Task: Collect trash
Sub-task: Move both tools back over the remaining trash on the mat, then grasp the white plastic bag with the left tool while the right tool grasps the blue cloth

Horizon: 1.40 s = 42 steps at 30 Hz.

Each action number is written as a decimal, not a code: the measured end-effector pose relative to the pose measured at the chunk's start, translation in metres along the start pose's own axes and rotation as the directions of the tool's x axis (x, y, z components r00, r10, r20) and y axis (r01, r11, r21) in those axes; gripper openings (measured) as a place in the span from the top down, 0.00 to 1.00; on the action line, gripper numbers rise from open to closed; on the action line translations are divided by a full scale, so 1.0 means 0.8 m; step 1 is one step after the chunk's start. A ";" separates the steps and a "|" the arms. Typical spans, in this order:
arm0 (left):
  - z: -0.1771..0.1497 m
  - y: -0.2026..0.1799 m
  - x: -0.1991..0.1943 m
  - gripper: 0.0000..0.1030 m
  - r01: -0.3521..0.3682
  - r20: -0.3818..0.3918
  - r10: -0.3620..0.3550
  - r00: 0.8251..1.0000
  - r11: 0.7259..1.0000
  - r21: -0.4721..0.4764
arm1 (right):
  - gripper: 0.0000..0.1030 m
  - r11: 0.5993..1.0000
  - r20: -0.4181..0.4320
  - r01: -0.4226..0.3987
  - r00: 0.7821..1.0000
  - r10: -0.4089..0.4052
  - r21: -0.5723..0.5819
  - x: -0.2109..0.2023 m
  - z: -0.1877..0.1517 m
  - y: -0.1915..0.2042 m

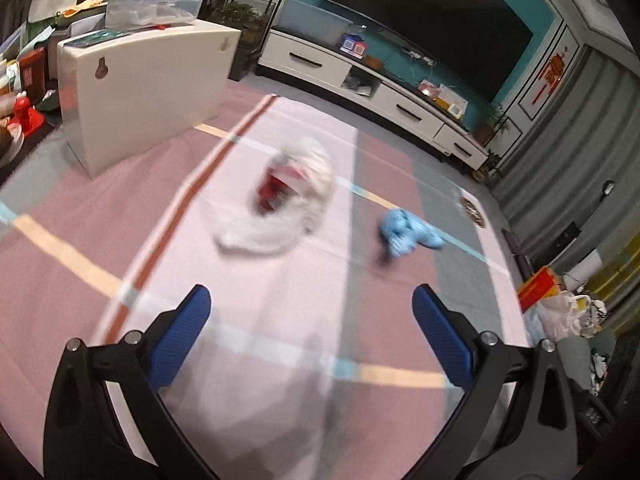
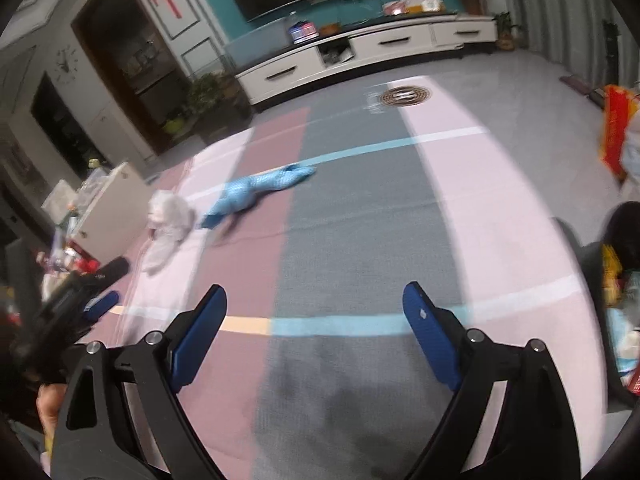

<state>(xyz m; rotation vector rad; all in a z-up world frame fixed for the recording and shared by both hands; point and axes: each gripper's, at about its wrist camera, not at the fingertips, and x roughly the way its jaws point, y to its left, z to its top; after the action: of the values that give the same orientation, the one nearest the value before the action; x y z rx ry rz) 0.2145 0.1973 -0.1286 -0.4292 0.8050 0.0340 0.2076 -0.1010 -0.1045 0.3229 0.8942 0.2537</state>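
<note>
Nearest, the left gripper (image 1: 311, 304): black angular arms w/ ribbed blue pads, spread wide, nothing between them. The right gripper (image 2: 315, 305) looks the same, jaws wide apart and empty, over a striped rug (image 2: 352, 240) of flat woven bands in pink, mauve and grey w/ thin blue, white and orange cross-lines. Further out on the rug, a crumpled white plastic bag (image 1: 288, 204), soft and lumpy, something red showing thru it; blurred. Just beside it to the right, not clearly touching, a crinkled light-blue wad (image 1: 408, 230), elongated in the right view. Left of the bag, a smooth cream curved panel (image 1: 148, 92). Farthest back, a long white TV cabinet (image 2: 360, 52) w/ drawers, under a big dark screen (image 1: 432, 20).
</note>
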 end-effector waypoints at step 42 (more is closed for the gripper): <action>0.039 -0.048 0.040 0.71 0.058 -0.020 -0.055 0.998 0.987 0.151 | 0.75 0.995 -0.001 0.030 1.000 -0.030 -0.096 0.096 0.064 0.075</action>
<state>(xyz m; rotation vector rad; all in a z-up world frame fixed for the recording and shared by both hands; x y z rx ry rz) 0.2658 0.1700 -0.1186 -0.3088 0.8046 -0.0828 0.2897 -0.0273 -0.1073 0.2198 0.8853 0.2686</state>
